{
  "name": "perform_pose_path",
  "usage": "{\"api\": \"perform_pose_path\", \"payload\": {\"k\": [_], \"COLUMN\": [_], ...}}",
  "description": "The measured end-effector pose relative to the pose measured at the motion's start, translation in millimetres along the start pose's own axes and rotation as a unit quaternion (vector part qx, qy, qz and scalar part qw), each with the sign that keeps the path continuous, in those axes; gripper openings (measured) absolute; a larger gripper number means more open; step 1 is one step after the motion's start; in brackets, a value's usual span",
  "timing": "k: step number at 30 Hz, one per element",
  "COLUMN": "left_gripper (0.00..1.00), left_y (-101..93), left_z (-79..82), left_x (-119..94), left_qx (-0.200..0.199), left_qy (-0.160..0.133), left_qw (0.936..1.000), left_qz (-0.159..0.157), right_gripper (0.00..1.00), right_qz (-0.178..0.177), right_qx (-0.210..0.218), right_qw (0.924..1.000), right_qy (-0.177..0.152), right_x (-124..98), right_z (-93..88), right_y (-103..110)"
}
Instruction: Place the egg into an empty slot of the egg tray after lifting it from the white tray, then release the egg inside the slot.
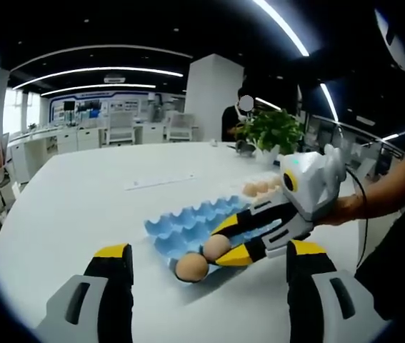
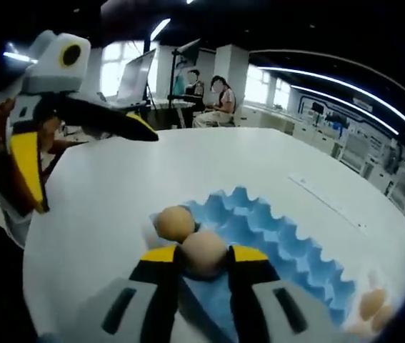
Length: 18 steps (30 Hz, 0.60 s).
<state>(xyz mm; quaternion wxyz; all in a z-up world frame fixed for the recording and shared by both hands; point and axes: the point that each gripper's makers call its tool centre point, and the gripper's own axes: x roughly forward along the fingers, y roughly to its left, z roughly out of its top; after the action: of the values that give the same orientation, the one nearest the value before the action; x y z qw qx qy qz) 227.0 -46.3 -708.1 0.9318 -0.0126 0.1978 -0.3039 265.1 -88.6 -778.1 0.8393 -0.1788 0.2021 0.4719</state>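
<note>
Closest in the right gripper view, the right gripper [image 2: 203, 261] has its two yellow-tipped jaws closed against the sides of a brown egg [image 2: 203, 251], holding it just above the near end of the blue egg tray [image 2: 288, 239]. A second egg [image 2: 174, 222] sits in a corner slot of that tray, just beside the held one; the other slots that can be seen hold nothing. The left gripper view shows the same pair from the other side, the held egg [image 1: 216, 246] between the right gripper's tips and the seated egg [image 1: 191, 266] at the tray's near corner. The left gripper [image 1: 209, 261] hangs off the tray with its jaws wide apart, gripping nothing. Farther along the white table [image 1: 81, 207], beyond the blue tray, several more eggs [image 1: 261, 187] lie together on a white tray [image 1: 248, 194], with a potted plant [image 1: 273, 132] behind them.
</note>
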Motion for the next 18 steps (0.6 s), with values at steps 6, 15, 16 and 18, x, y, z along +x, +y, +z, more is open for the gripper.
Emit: {"api": "perform_pose_path", "payload": {"k": [6,15,16,18], "left_gripper": [0.88,0.89,0.89,0.89], "left_y": [1.0,1.0,1.8,2.2], "left_z": [1.5,8.8,8.4,9.0], "left_x": [-1,-1,-2,-2], "left_qx": [0.002,-0.014,-0.011,-0.010], "left_qy": [-0.002,-0.016,-0.014,-0.014], "left_qw": [1.0000,0.9998,0.9998,0.9999], "left_qz": [0.001,0.000,0.001,0.001], "right_gripper": [0.27,0.25,0.25,0.26], "right_qz": [-0.003,-0.028,-0.032,-0.047], "right_qx": [-0.004,0.049,0.062,0.068], "right_qw": [1.0000,0.9979,0.9970,0.9959], "right_qy": [-0.006,-0.031,-0.035,-0.037], "right_x": [-6,-27,-32,-40], "right_z": [-3.1,-5.9,-6.8,-9.8], "right_y": [1,-9,-11,-19]}}
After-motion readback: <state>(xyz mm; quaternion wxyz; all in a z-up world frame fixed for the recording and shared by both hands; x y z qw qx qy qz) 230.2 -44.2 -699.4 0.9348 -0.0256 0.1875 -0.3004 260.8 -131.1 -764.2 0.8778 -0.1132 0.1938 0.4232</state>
